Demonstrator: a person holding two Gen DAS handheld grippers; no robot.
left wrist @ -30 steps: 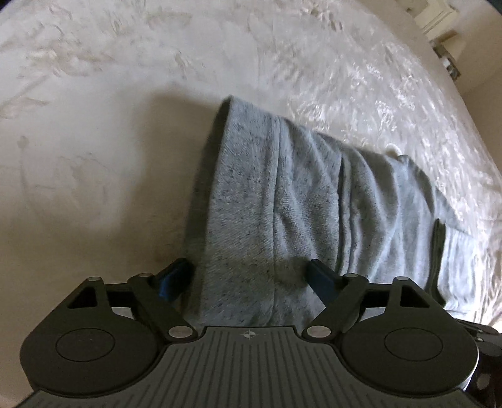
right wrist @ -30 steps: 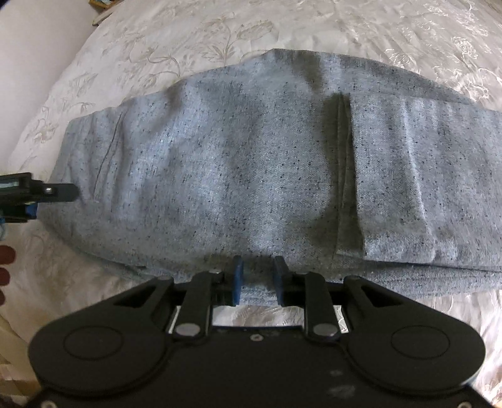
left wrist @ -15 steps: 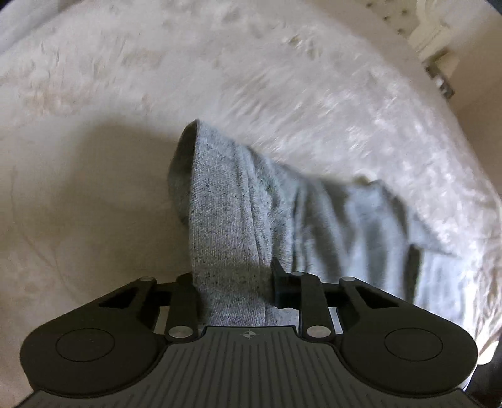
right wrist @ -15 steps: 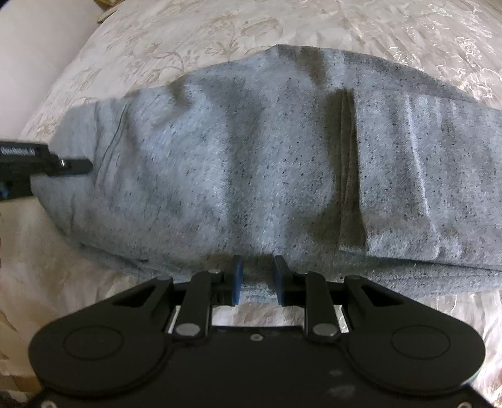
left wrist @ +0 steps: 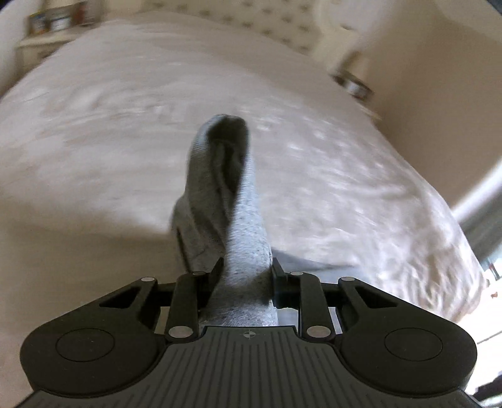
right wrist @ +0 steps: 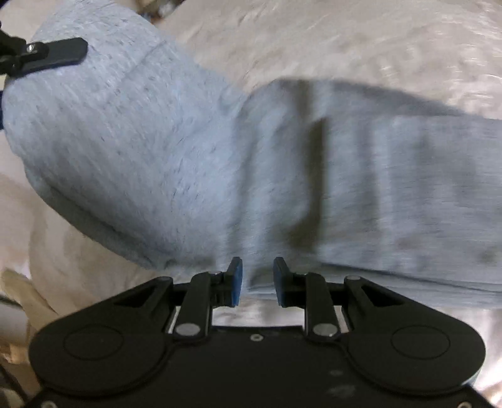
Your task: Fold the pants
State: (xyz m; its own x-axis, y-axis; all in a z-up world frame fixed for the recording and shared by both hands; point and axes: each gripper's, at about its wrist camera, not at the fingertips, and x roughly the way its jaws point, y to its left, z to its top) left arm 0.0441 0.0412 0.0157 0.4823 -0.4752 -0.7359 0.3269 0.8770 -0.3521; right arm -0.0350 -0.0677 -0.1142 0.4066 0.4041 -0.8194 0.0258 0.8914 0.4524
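Between the left gripper (left wrist: 246, 271) jaws a bunched end of the grey pants (right wrist: 219, 163) is pinched and raised off the bed (left wrist: 94, 141), likely to fold it over; right gripper (right wrist: 257, 281) jaws sit narrowly apart at the pants' near edge, grip on cloth unclear. Motion blur hides fabric detail; far pants end cut off at the right frame edge

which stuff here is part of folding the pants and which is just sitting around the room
Part of the job:
- grey pants, one end lifted
- left gripper, clamped on the pants
- right gripper, at the near edge of the pants
- bed cover under them

Just lying about:
- jars on the side shelf
- metal tin beside the bed
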